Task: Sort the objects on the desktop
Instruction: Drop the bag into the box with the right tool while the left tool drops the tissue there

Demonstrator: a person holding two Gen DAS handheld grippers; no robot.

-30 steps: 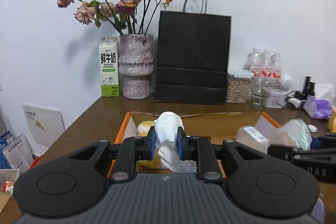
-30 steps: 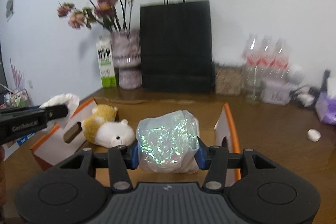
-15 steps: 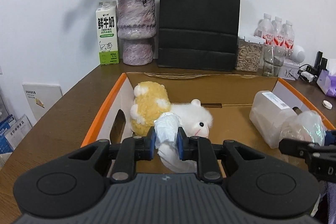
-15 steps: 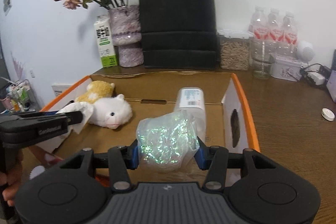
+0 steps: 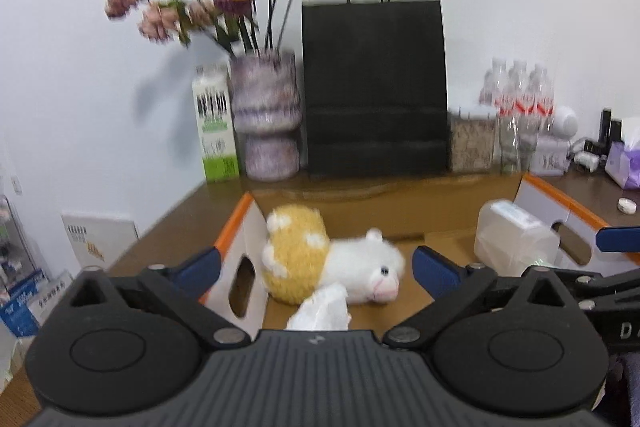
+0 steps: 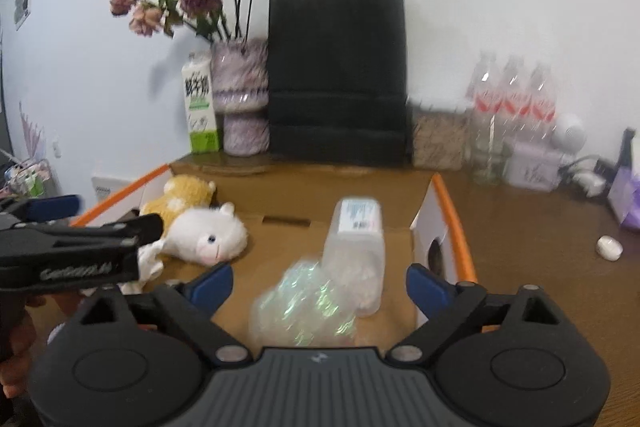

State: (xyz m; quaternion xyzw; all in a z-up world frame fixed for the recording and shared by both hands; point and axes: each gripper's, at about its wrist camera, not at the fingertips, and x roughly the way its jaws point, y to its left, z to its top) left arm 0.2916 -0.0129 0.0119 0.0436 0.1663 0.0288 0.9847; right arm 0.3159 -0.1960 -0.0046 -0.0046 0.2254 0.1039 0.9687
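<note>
With both claws spread wide over the box [image 6: 454, 223], I read this as the release step: two items dropped in, nothing gripped. My left claw [image 5: 316, 265] stands apart above the tissue [image 5: 320, 313], which lies on the box floor just in front of the plush [image 5: 332, 263]. My right claw [image 6: 318, 281] is equally apart, with the glitter bag [image 6: 306, 307] loose below it, touching or nearly touching the near end of the jar [image 6: 356, 243] that lies on its side toward the box's right wall. Everything here is blurred, so I cannot tell whether the bag has quite settled.

Outside the box, on the surface to its right, a small white cap [image 6: 609, 248] sits alone. I judge that the likely next pick. It calls for lifting my right claw clear of the box wall, swinging right, and closing low on a flat thing.
</note>
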